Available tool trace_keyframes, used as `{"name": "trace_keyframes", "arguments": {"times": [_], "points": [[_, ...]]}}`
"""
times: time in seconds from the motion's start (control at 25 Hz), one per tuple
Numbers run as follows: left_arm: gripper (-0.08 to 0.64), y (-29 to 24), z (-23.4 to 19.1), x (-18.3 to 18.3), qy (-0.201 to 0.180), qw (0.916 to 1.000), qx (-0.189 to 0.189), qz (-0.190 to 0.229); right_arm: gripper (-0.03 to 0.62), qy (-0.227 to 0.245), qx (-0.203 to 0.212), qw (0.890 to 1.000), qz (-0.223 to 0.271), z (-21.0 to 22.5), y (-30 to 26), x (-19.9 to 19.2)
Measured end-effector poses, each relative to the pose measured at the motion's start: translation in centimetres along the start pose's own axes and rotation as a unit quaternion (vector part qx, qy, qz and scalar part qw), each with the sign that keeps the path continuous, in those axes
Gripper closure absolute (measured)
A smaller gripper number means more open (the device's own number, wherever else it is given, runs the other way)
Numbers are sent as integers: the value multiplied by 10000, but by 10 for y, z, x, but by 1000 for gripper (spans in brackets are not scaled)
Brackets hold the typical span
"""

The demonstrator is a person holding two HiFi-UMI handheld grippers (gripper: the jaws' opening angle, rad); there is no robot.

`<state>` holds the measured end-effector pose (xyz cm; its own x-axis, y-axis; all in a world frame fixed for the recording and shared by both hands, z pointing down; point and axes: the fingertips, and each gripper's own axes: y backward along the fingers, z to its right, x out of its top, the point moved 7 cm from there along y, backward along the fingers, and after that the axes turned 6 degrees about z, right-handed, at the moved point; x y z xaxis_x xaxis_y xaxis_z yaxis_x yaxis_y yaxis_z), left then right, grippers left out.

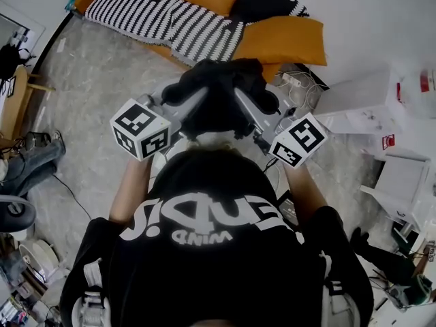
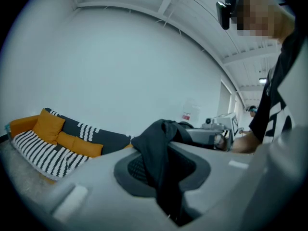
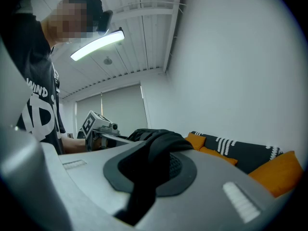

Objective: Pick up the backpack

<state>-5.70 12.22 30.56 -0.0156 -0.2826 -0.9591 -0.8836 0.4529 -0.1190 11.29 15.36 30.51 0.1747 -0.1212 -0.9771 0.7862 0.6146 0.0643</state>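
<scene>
Both tongs are pinched narrow on black cloth: the left tongs (image 2: 163,177) and the right tongs (image 3: 144,177) each grip a fold of the backpack (image 1: 219,90). It hangs bunched between them, lifted off the floor (image 1: 88,80) in front of the person's chest.

Beyond it, against the wall (image 2: 120,57), lies a low sofa (image 1: 266,2) with a striped blanket (image 1: 163,19) and an orange cushion (image 1: 286,39). Just right of the backpack in the head view, a power strip (image 1: 291,80) lies on the floor with its cables. Nothing stands between the tongs and the backpack.

A white box (image 1: 357,101) stands farther right; what it holds cannot be seen. A red label (image 1: 388,142) beside it is too small to read. The person's black shirt (image 3: 38,100) carries white lettering, of which "WIND" can be read.
</scene>
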Motion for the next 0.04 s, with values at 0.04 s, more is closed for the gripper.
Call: {"name": "trace_keyframes", "arguments": {"times": [0.04], "points": [[492, -1, -1, 1, 0, 10000, 1, -6, 560, -5, 5, 10000, 0, 1, 0, 1]]}}
